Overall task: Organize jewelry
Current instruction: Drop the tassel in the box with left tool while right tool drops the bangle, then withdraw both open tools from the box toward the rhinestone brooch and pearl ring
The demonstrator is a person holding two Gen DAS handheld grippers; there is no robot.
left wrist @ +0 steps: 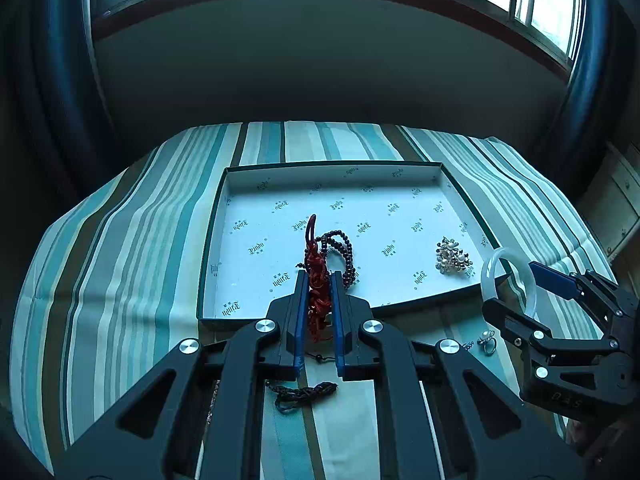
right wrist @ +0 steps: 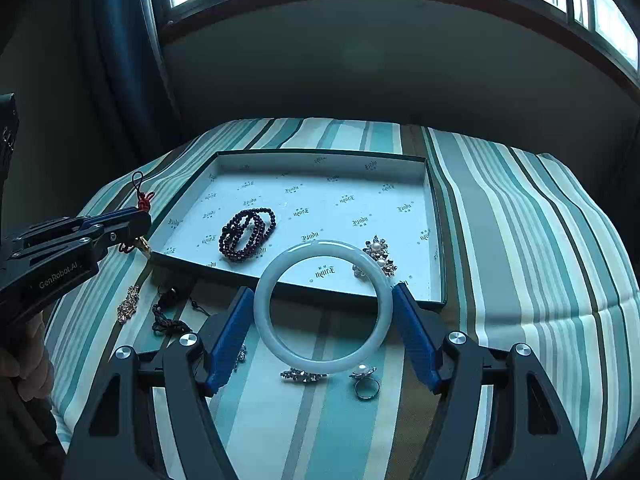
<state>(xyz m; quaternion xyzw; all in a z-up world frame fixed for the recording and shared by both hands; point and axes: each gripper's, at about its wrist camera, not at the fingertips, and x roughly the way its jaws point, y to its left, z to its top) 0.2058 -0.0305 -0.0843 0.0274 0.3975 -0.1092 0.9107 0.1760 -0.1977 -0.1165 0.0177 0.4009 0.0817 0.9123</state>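
My left gripper (left wrist: 319,276) is shut on a red knotted cord ornament (left wrist: 316,256), held above the near edge of the white printed tray (left wrist: 332,166). In the right wrist view the same gripper (right wrist: 136,216) shows at the left with the red ornament (right wrist: 142,200) sticking out of it. My right gripper (right wrist: 323,291) is shut on a white bangle (right wrist: 262,304), its blue pads pressing the ring's two sides, above the tray's (right wrist: 320,156) near rim. A dark bead bracelet (right wrist: 248,234) and a pearl brooch (right wrist: 378,258) lie in the tray.
On the striped cloth in front of the tray lie a pearl ring (right wrist: 366,382), a crystal pin (right wrist: 304,376), a dark braided cord (right wrist: 168,320) and a rose-gold brooch (right wrist: 128,304). A person's hand (right wrist: 24,368) shows at the left. A wall and windows stand behind.
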